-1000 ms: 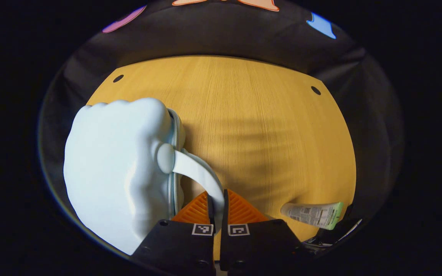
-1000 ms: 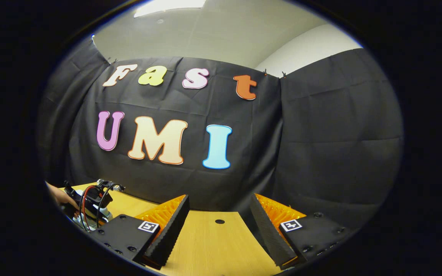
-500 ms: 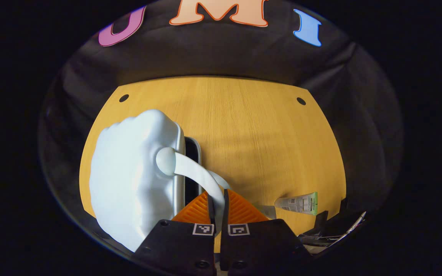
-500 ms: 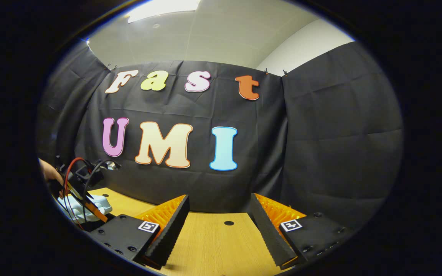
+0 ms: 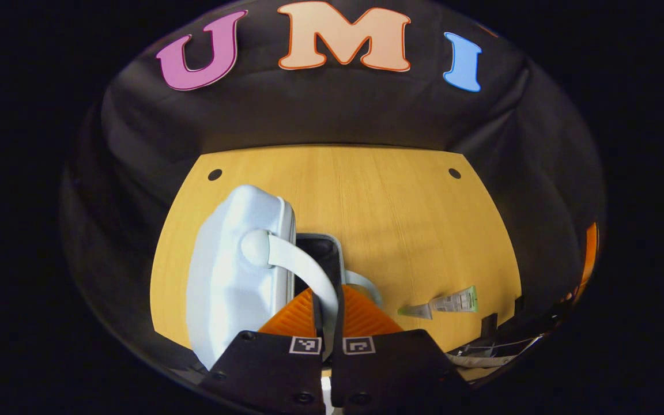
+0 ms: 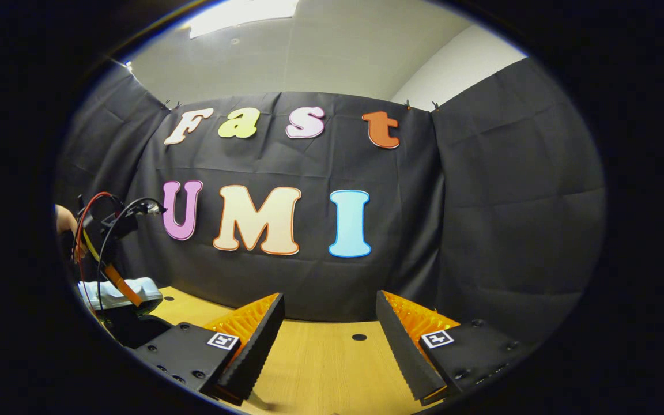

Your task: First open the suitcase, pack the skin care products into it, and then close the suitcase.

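In the left gripper view a pale blue hard-shell suitcase (image 5: 234,276) lies on the wooden table, its lid raised steeply on the left and a dark lined inside (image 5: 317,256) showing in the gap. My left gripper (image 5: 326,311) is shut on the white handle strap (image 5: 303,271) of the lid. A small tube of skin care product with a green cap (image 5: 444,302) lies on the table to the right. In the right gripper view my right gripper (image 6: 326,346) is open above the table with nothing between its fingers. The suitcase lid (image 6: 116,293) and my left gripper (image 6: 101,236) appear at the far left.
The wooden table (image 5: 378,202) stretches back to the black cloth wall, with two small dark holes near its far corners (image 5: 454,173). Red and black cables (image 6: 93,213) hang by the left gripper, held by a person's hand (image 6: 65,222). Some gear lies at the table's right front edge (image 5: 493,349).
My left gripper has lifted with the handle strap, and the suitcase lid has swung up from nearly closed to steeply raised, exposing the dark inside. The right gripper has stayed open, nearly still.
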